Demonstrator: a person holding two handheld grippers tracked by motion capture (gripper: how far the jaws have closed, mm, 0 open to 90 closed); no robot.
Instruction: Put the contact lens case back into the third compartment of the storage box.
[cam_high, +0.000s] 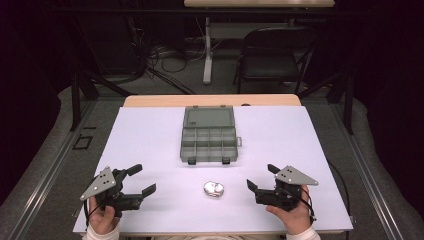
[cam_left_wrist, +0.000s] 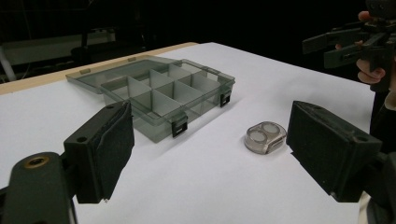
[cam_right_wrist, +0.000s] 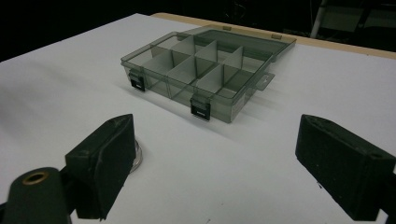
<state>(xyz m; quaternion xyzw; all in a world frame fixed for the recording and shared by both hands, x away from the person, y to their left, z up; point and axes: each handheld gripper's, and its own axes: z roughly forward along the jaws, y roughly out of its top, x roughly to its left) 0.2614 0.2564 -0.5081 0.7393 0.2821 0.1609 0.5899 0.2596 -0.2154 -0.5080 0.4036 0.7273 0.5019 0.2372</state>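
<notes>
A smoky clear compartment box (cam_high: 208, 143) lies open at the table's middle, its lid (cam_high: 208, 117) folded back flat; its compartments look empty. A small rounded clear case (cam_high: 214, 189) rests on the white sheet in front of it. My left gripper (cam_high: 142, 179) is open at the near left, jaws pointing right toward the case. My right gripper (cam_high: 262, 176) is open at the near right, facing left. The left gripper view has the box (cam_left_wrist: 163, 91), the case (cam_left_wrist: 265, 137) and the right gripper (cam_left_wrist: 334, 44) beyond its own gripper (cam_left_wrist: 211, 119). In the right gripper view, the case (cam_right_wrist: 136, 156) peeks from behind the left jaw of the gripper (cam_right_wrist: 215, 135), with the box (cam_right_wrist: 205, 70) beyond.
The white sheet (cam_high: 150, 145) covers a wooden table (cam_high: 150, 100). Behind the table stand a black chair (cam_high: 275, 55) and another table's leg (cam_high: 207, 50), with cables on the floor. Metal rails run along both sides.
</notes>
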